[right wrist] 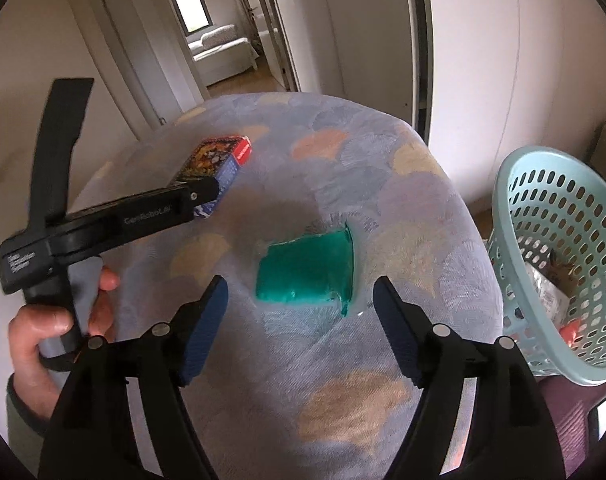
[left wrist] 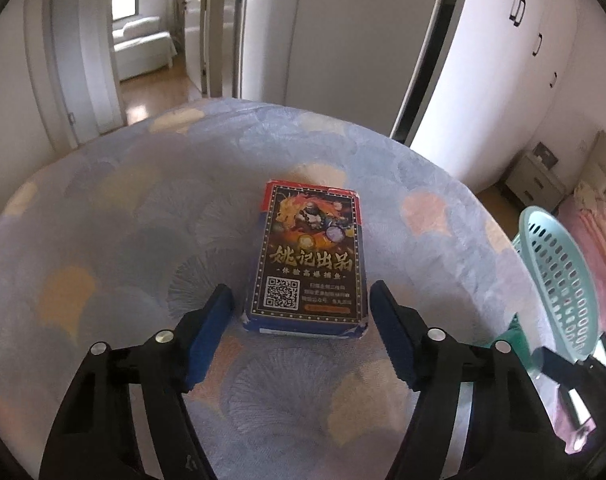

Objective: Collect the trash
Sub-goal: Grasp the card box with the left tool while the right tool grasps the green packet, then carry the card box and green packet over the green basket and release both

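Note:
A playing-card box [left wrist: 309, 258] with a dragon picture and a QR code lies flat on the patterned bed cover [left wrist: 123, 220]. My left gripper [left wrist: 301, 300] is open, its blue pads on either side of the box's near end, not touching it. In the right wrist view the box [right wrist: 219, 160] lies at the far left with the left gripper's [right wrist: 201, 194] tip at it. A green plastic packet [right wrist: 307, 270] lies on the cover just ahead of my open right gripper [right wrist: 301, 294], which is empty.
A light teal perforated basket [right wrist: 559, 248] stands tilted at the bed's right side with some wrappers inside; it also shows in the left wrist view [left wrist: 559, 276]. White wardrobe doors [left wrist: 503, 60] and an open doorway [left wrist: 151, 40] lie beyond the bed.

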Motion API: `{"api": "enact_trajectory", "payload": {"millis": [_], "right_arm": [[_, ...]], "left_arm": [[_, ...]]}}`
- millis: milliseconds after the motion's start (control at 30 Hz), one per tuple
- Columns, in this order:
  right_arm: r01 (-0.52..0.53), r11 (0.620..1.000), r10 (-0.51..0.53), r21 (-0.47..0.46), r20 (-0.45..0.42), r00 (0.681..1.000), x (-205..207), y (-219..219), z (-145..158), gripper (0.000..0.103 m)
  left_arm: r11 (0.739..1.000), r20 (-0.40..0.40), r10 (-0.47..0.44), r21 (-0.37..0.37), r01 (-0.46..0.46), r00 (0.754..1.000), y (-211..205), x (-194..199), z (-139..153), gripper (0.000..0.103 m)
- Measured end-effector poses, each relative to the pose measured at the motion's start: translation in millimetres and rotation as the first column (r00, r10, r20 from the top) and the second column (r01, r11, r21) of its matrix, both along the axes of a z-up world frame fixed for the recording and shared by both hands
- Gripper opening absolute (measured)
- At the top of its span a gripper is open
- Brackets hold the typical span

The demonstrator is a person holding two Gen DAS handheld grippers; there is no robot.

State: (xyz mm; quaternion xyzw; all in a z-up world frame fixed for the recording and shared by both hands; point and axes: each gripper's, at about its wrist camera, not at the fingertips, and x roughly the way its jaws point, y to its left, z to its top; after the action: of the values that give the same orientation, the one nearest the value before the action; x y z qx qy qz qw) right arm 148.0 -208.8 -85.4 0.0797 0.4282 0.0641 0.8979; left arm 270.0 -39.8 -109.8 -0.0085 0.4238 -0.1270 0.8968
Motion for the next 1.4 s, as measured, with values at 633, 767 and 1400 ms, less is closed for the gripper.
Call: {"api": "enact_trajectory", "payload": {"millis": [633,767,1400], "right_arm": [[0.034,0.996,-0.034,-0.086,-0.002,0.999,-3,4,-9,0.047],[0.058,0.995,-0.057,-0.075,0.014,0.998,-10,-9,-1,0.047],[0.310,0.950,-0.301,-0.042,0.141,0.943,-45,-140,54,0.047]], "left_arm": [[0.998,0.058,-0.003,0.058,0.000,0.998,-7,-7,2,0.058],[0.996,0.087,0.001,0.086,-0.009,0.996,-12,-11,5,0.058],[0.972,0.265,-0.233,0.048,0.228,0.936,-127,-77,118,0.058]]}}
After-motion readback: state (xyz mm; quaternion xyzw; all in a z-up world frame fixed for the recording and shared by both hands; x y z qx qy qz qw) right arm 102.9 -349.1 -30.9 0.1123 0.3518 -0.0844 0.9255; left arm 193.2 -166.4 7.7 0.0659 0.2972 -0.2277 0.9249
